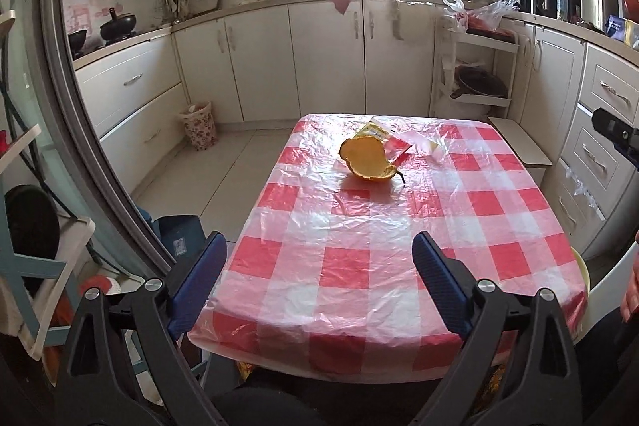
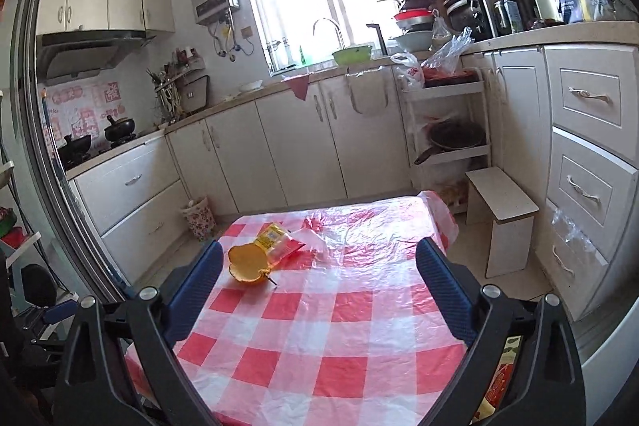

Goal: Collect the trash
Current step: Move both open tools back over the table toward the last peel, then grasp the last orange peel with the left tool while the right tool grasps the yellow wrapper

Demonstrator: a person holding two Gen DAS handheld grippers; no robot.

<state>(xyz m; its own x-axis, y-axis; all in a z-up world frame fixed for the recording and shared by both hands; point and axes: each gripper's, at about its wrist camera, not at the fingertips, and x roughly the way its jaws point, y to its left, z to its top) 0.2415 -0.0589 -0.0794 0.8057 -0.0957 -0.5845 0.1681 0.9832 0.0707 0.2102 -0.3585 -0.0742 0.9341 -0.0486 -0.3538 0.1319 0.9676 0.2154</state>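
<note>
An orange fruit peel [image 1: 366, 162] [image 2: 248, 263] lies on the red-and-white checked table [image 1: 359, 266] [image 2: 319, 338] toward its far end. Behind it lie a yellow-and-red snack wrapper [image 1: 385, 140] [image 2: 277, 240] and a clear plastic scrap [image 1: 425, 145] [image 2: 319, 232]. My left gripper [image 1: 319, 246] stands open over the table's near edge, well short of the peel, nothing between its fingers. My right gripper [image 2: 319, 254] is open too, above the near half of the table; its left finger [image 2: 195, 290] sits just left of the peel in the picture. Part of the right gripper [image 1: 617, 138] shows at the left wrist view's right edge.
A floral-patterned waste bin [image 1: 198, 124] [image 2: 198, 217] stands on the floor by the cabinets, left of the table. A white step stool [image 1: 519, 146] [image 2: 501, 218] is at the table's far right. Cabinets and drawers [image 2: 587, 186] line the walls; a person's hand [image 1: 631, 286] shows at the right.
</note>
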